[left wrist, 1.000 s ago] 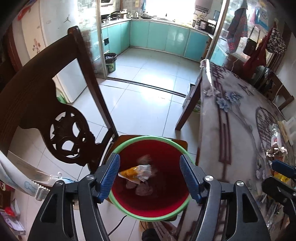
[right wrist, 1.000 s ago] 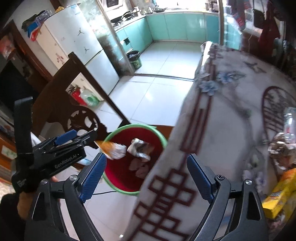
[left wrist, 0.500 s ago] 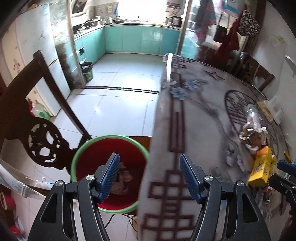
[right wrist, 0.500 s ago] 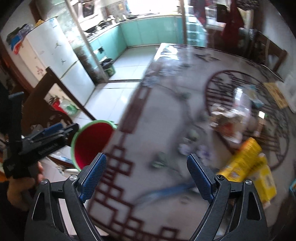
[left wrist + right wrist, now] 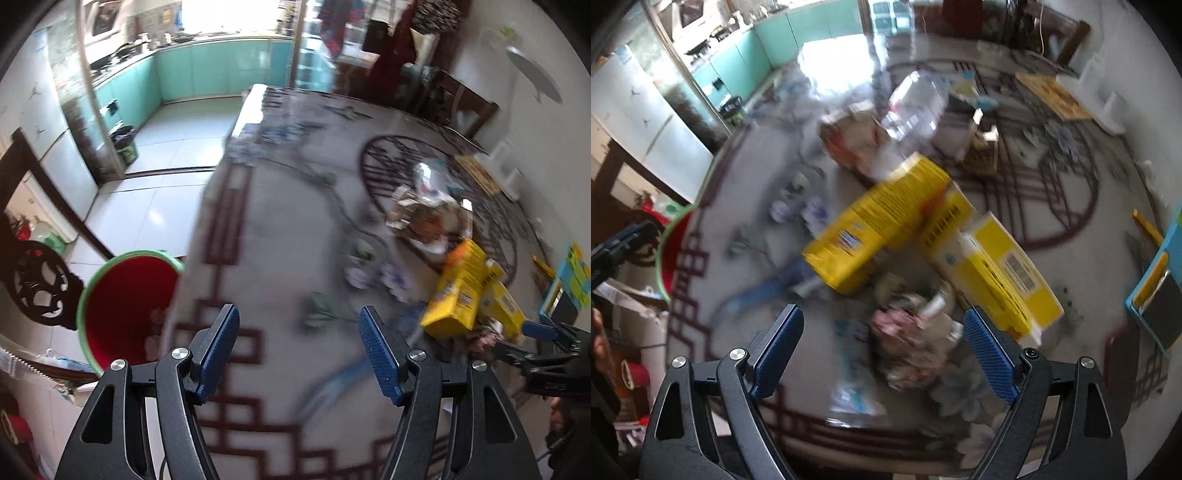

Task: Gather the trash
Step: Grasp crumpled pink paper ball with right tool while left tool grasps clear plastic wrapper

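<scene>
Sitting off the table's left edge, the bin waits; the left gripper hangs spread and empty. Mid-table, the boxes look light, stiff cardboard. Near the front edge, crumpled wrappers lie under the spread, empty right gripper: soft, best pinched across the bunch.

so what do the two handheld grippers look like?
Both match: left gripper and right gripper have black plastic arms with cut-out slots, silver round pivot bolts, and flat blue ribbed fingers.
</scene>
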`<state>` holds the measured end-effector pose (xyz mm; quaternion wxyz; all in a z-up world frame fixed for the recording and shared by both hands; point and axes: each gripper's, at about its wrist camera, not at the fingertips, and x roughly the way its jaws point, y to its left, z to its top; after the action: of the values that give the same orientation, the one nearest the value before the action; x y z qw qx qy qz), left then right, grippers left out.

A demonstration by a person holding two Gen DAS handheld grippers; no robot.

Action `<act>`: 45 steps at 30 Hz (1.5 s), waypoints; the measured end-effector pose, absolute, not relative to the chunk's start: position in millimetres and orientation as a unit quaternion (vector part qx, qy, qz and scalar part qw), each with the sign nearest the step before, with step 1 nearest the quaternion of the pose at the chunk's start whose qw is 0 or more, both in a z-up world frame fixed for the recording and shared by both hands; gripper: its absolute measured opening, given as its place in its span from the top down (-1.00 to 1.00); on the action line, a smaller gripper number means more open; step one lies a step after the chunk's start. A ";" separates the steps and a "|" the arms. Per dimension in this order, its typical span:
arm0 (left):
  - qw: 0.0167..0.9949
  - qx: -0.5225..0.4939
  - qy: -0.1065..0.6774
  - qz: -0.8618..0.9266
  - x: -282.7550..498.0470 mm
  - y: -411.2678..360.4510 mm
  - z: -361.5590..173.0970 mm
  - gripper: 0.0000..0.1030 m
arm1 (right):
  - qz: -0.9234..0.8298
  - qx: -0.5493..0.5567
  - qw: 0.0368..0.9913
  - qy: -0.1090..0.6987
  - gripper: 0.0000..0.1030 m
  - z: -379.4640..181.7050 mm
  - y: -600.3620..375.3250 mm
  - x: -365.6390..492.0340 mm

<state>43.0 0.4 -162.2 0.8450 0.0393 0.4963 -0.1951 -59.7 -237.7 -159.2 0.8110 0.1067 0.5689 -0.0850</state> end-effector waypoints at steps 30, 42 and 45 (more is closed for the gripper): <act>0.734 0.076 0.603 -0.303 -33.2 -158.2 -237.5 -0.29 | -0.057 0.179 0.834 0.519 0.23 -132.8 -329.1 -90.9; 0.727 0.076 0.605 -0.316 -31.5 -153.1 -236.0 0.83 | -0.041 0.180 0.826 0.532 0.22 -137.9 -312.8 -81.9; 0.757 0.073 0.572 -0.306 -24.6 -138.9 -210.1 0.83 | -0.030 0.172 0.831 0.528 0.22 -132.7 -302.1 -73.9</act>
<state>-24.6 -138.9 -210.1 0.7573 0.0734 0.5721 -0.3063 -73.9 -302.1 -132.7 0.8310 0.1721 0.5281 -0.0303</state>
